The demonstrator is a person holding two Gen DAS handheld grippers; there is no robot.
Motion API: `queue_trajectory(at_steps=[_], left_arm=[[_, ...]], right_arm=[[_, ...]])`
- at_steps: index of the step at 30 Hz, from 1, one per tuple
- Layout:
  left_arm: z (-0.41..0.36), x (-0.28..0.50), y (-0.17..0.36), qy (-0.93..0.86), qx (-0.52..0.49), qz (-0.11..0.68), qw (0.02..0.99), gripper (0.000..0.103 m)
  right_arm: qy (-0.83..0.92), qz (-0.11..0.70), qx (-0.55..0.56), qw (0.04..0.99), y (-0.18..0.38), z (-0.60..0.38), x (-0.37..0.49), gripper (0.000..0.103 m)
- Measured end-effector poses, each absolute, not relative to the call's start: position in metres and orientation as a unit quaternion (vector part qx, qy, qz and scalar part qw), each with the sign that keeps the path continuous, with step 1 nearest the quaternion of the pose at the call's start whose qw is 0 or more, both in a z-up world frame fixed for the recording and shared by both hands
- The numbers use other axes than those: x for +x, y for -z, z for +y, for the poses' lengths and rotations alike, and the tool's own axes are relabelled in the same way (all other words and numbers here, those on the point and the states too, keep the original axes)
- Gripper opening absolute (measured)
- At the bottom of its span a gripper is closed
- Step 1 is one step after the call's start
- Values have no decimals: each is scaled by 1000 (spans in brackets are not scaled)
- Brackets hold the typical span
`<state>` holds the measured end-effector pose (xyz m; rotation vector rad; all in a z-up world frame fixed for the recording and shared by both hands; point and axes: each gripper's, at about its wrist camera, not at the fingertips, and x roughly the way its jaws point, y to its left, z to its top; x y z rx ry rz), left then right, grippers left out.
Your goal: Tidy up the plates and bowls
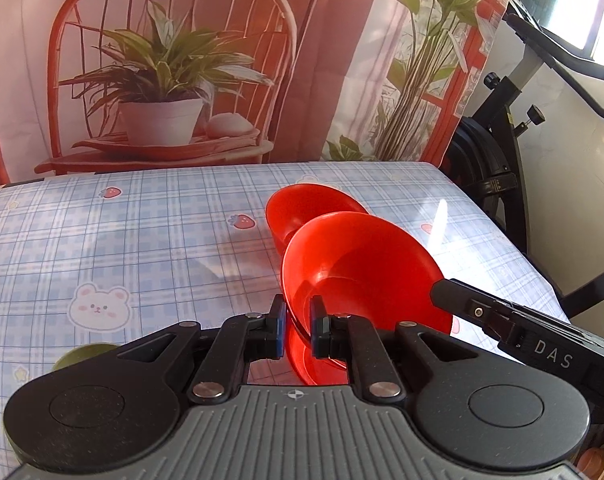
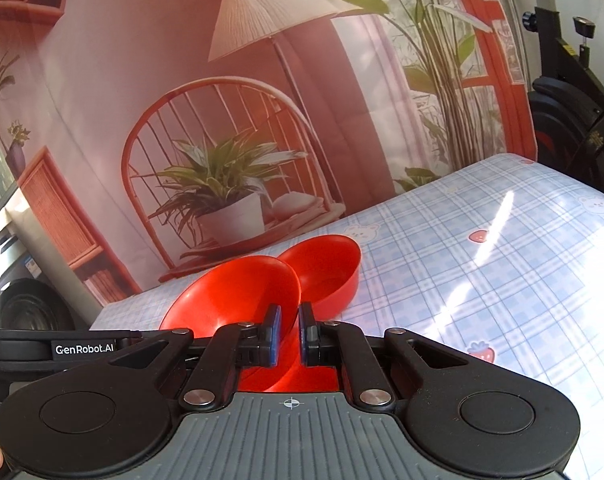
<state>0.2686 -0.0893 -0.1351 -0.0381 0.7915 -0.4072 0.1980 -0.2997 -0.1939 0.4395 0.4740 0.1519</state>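
Observation:
My left gripper (image 1: 297, 320) is shut on the near rim of a red bowl (image 1: 366, 264) and holds it tilted above the table. My right gripper (image 2: 289, 330) is shut on the rim of the same red bowl (image 2: 237, 292) from the other side; its black body shows in the left wrist view (image 1: 542, 344). A second red bowl (image 1: 306, 204) stands upright on the checked tablecloth (image 1: 141, 240) just behind the held one. It also shows in the right wrist view (image 2: 330, 268).
A green round object (image 1: 81, 354) peeks out at the table's front left, beside my left gripper. A printed backdrop (image 1: 181, 60) hangs behind the table. A black exercise bike (image 1: 502, 140) stands past the table's right edge.

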Motion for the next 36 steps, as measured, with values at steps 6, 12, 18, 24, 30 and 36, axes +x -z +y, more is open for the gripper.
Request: queue_trajectory(at_steps=[6,12,18,24,30,36], left_arm=[[-104,268,151,189,16,402,896,13],[-107,273,156,182,36,416,890,14],[-110,275,160,183,49,425,885,14],[-112,275,161,182,61,422,886,15],[-112,275,161,186,62,421,886,15],[-109,274,158,182,57,416,889,21]], right_arm=[[-75,246,239,936,214,-310,196,9],[-82,253,247,932,223,-310,199,9],[-81,258,255,929,229,-313,200,9],[-80,263,255,927,233,-314,201,9],[-78,261,254,928,233,-315,201,10],[-74,258,255,929,233,-315,200,10]])
